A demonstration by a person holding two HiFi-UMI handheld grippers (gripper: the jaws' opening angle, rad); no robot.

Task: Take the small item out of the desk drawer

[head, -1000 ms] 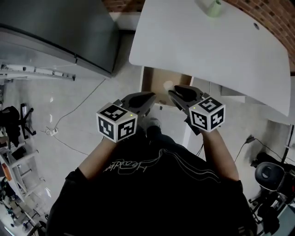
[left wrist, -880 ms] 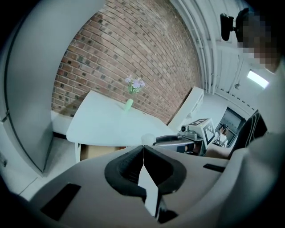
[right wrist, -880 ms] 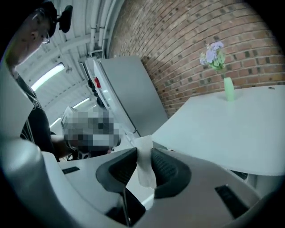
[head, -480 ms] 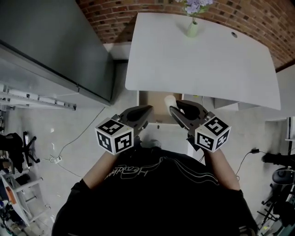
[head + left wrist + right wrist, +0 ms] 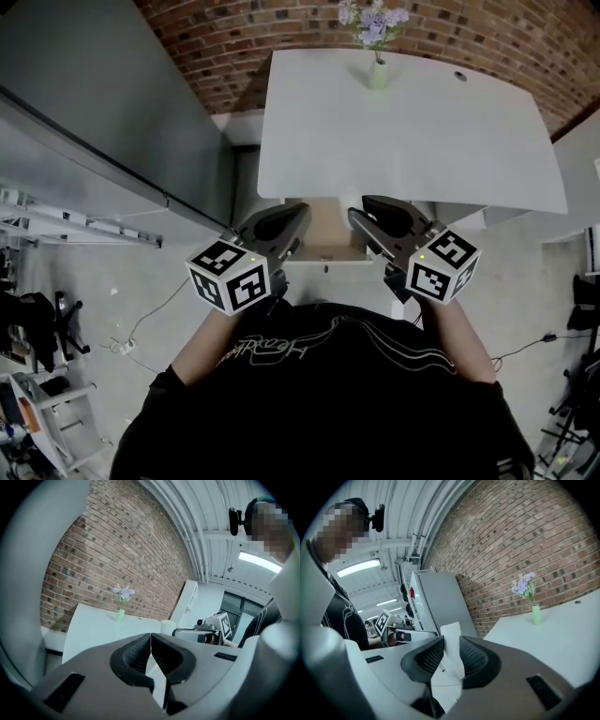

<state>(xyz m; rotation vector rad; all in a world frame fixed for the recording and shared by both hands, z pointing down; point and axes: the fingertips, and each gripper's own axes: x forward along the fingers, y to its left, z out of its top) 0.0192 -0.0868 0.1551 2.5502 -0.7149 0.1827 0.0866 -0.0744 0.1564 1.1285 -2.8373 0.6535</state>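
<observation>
My right gripper [image 5: 449, 649] is shut on a small white item [image 5: 451, 641], which stands up between its ribbed pads. In the head view the right gripper [image 5: 362, 212] hangs just in front of the white desk [image 5: 412, 131], above the open drawer [image 5: 323, 227]. In the left gripper view the same item [image 5: 167, 626] shows at the tip of the right gripper. My left gripper [image 5: 298, 216] is level beside it on the left. Its jaws [image 5: 150, 641] meet with nothing between them.
A green vase with lilac flowers [image 5: 377, 66] stands at the desk's far edge by the brick wall [image 5: 244, 47]. A grey cabinet [image 5: 94, 103] stands to the left of the desk. Cables [image 5: 141, 319] lie on the floor, and racks [image 5: 37, 394] stand at the lower left.
Both grippers have risen from the drawer toward the desk's front edge, the right one carrying the white item. The head view has tilted up, showing the vase and wall.
</observation>
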